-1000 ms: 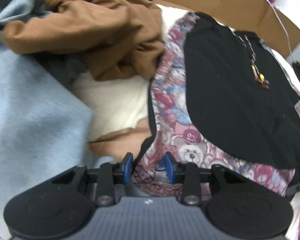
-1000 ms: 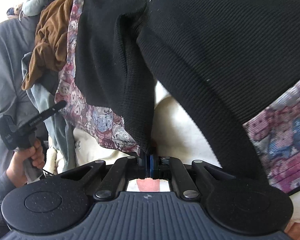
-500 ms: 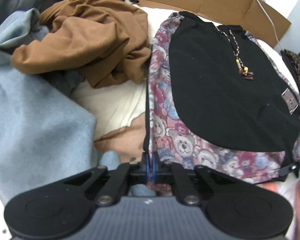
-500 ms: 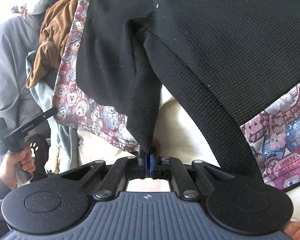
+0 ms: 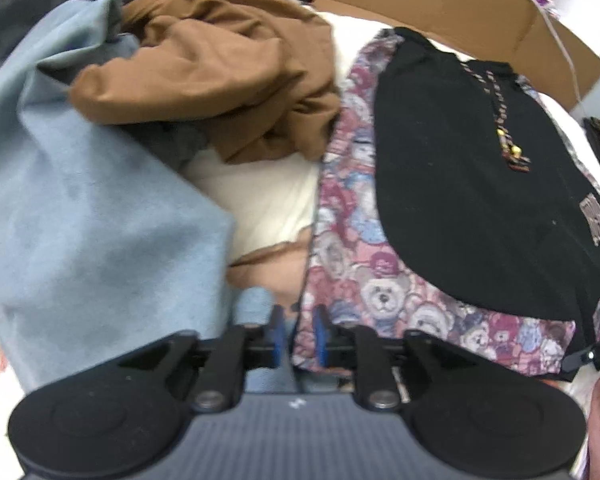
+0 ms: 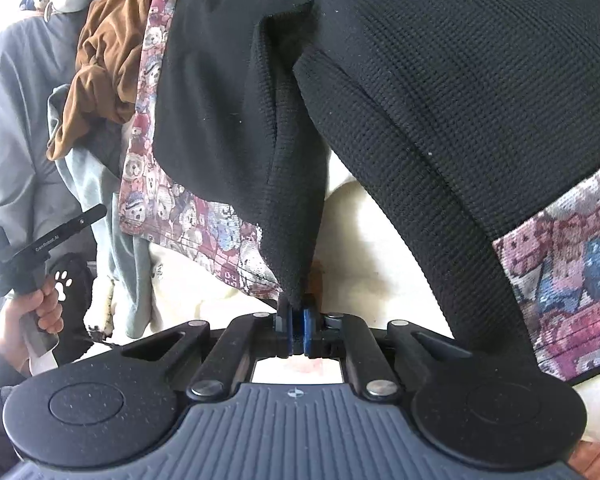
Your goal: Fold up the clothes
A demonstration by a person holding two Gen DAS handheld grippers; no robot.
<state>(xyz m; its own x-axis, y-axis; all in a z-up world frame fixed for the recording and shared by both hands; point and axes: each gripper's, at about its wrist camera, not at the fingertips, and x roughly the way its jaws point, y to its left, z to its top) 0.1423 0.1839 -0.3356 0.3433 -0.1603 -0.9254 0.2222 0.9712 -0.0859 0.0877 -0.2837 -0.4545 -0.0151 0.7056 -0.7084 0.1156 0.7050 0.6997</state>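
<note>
The right tongs pinch a corner of the black knit panel of the bear-print garment, though the jaws have just been easing apart. The left tongs have just let go and stand parted at its near hem corner. The garment lies spread on a cream bed cover beside a brown top and a blue cloth. It looks soft, thick and floppy; corners and hems seem the safest holds.
</note>
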